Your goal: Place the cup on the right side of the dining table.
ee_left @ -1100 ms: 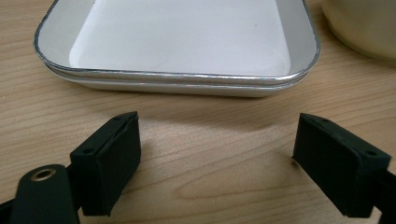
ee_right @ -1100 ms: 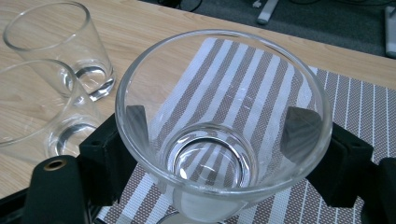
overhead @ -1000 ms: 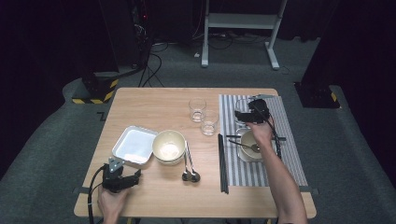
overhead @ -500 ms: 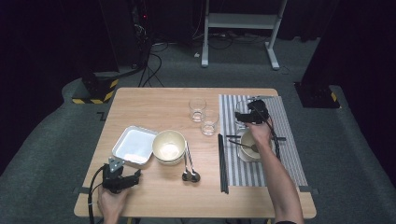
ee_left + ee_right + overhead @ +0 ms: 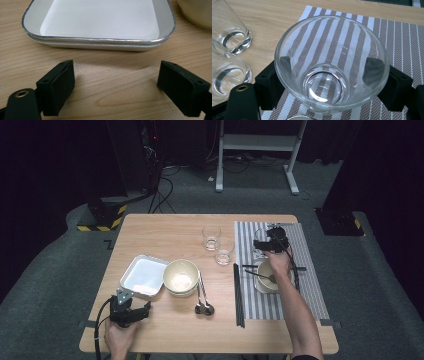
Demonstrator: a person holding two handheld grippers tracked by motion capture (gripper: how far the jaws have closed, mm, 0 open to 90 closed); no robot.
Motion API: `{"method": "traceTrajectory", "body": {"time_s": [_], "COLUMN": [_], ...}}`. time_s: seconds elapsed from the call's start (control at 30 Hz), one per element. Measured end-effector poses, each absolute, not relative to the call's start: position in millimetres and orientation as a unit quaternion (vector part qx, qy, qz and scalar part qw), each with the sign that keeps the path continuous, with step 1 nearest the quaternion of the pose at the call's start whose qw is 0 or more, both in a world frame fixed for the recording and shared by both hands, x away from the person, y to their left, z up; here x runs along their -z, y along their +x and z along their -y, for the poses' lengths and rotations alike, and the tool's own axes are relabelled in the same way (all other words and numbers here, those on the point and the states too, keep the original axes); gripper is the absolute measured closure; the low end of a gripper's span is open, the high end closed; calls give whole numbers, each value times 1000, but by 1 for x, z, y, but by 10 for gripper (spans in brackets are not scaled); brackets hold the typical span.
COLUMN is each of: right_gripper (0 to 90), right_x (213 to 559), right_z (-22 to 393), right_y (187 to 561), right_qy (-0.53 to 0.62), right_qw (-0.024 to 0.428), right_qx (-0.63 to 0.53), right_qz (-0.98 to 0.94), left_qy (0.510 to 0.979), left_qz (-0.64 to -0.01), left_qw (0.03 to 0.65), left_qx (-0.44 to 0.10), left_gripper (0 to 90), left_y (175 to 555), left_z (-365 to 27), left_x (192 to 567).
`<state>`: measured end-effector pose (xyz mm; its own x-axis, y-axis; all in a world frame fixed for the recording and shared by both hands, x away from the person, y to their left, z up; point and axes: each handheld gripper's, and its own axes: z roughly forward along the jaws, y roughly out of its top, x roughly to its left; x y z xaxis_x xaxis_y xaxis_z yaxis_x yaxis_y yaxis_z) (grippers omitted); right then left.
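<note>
On the striped mat: right tongs have 1 clear glass between the jaws, a black pad pressed to each side of its wall, so they are clenched on it.
Glass position: upright, base low over the mat or on it (I cannot tell which), at the far end of the mat, beyond the small bowl under the person's right wrist.
Done so far: by my reading, bowl, spoon and chopsticks are already laid at the mat, and the glass is being placed.
Left to do: letting go of the glass; 2 more glasses stand on bare wood just left of the right tongs.
Left tongs: released, jaws wide apart over bare table, holding nothing.
White tray: just ahead of the left tongs, not touched.
</note>
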<state>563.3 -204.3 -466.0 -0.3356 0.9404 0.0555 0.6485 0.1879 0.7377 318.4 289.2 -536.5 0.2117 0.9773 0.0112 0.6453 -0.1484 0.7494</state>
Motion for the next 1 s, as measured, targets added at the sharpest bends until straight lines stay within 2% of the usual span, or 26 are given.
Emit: {"method": "traceTrajectory", "body": {"time_s": [1.0], "right_gripper": [185], "right_x": [474], "right_z": [198], "right_y": [561], "right_qy": [547], "right_qw": [210], "right_qx": [-319], "right_qz": [-745], "left_qy": [708], "left_qz": [-573], "left_qw": [317], "left_qx": [-265], "left_gripper": [149], "left_y": [317], "left_z": [-289], "left_x": [537]}}
